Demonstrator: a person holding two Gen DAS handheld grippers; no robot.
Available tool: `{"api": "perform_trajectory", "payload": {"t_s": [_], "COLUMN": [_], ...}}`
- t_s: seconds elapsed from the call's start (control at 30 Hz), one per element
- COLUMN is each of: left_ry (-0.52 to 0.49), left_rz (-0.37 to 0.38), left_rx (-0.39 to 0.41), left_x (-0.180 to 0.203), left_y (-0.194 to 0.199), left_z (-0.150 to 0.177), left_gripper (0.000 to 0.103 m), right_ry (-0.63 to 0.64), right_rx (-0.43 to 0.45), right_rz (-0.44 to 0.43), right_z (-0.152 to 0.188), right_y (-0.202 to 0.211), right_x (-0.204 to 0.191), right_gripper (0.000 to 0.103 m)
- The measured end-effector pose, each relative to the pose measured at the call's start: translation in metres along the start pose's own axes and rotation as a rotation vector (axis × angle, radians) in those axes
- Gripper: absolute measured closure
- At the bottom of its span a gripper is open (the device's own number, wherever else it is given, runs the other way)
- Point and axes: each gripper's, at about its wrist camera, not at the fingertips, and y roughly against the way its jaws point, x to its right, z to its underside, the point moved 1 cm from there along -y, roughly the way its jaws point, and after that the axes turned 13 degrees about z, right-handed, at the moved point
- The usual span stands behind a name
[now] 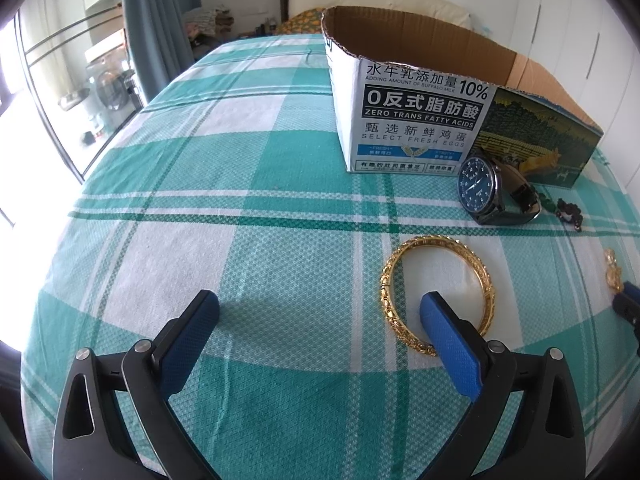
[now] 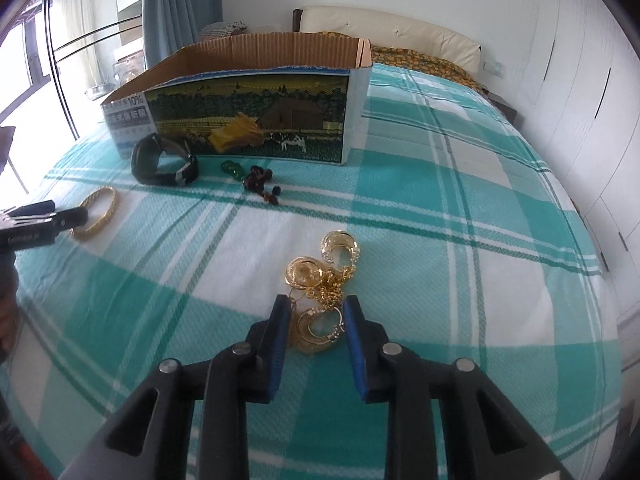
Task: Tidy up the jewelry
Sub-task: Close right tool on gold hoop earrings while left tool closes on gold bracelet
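Observation:
A gold bangle (image 1: pixel 438 292) lies flat on the checked bedspread; my left gripper (image 1: pixel 320 308) is open, its right finger (image 1: pixel 448 340) over the bangle's near side. The bangle also shows in the right wrist view (image 2: pixel 98 212). A blue-faced watch (image 1: pixel 486 190) with a dark strap leans by the open cardboard box (image 1: pixel 404 120). Small green beads (image 2: pixel 231 169) and a dark beaded piece (image 2: pixel 260 182) lie before the box. My right gripper (image 2: pixel 316 320) is open around a heap of gold ring-shaped jewelry and chain (image 2: pixel 322 280), fingers on either side, not closed.
The box (image 2: pixel 248 112) stands open-topped on the bed, its inside hidden. A pillow and headboard (image 2: pixel 392 36) lie beyond it. White wardrobes (image 2: pixel 580 100) line the right side; curtains and a window are at the left. The left gripper shows at the left edge (image 2: pixel 44 220).

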Motion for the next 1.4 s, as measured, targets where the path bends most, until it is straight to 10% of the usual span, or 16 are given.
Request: {"api": "perform_trajectory", "payload": {"t_s": [0.07,0.13,1.4], "left_ry": [0.000,0.000,0.014], "left_rz": [-0.001,-0.001,-0.004], "left_rx": [0.000,0.000,-0.012], "left_x": [0.000,0.000,0.000], "left_y": [0.001,0.001,0.000], "left_z": [0.001,0.001,0.001], "left_gripper": [0.002,0.002,0.000], "right_ry": [-0.011,-0.031,-0.073], "right_rx": [0.006,0.019,0.011], "right_rz": [-0.002,-0.015,0.021], "right_z": [0.007,0.012,0.028], "right_y": [0.006,0.013,0.009], "right_x": [0.006,0.011,0.008], "right_gripper": [0.069,0.039,0.021]}}
